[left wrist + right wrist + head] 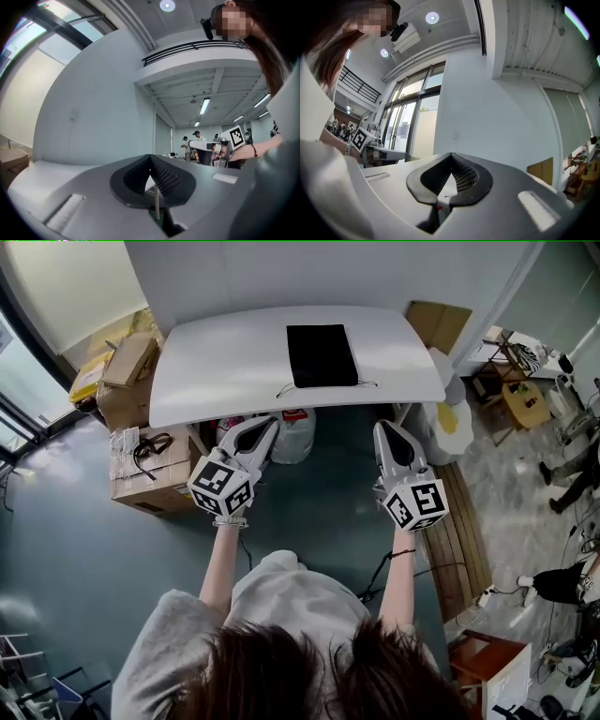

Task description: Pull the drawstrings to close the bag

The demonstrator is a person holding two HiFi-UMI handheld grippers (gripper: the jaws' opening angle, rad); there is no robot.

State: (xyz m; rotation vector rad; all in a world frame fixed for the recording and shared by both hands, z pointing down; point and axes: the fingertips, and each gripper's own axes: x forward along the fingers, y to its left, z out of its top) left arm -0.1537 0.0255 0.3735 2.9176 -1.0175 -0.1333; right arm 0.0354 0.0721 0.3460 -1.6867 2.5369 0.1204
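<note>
Ahead of your pale grey left claw (pixel 265 426) and right claw (pixel 386 430), the bag (pixel 322 355) is plain black on a white table (pixel 216 367). Each claw's cube (pixel 221 486) carries black-and-white square markers; the pads (pixel 165 177) are black and ribbed. The floor (pixel 319 512) under them is dark teal.

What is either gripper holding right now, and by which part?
Nothing. The left gripper and right gripper are both shut and empty; the black bag and its drawstrings lie untouched on the table.
</note>
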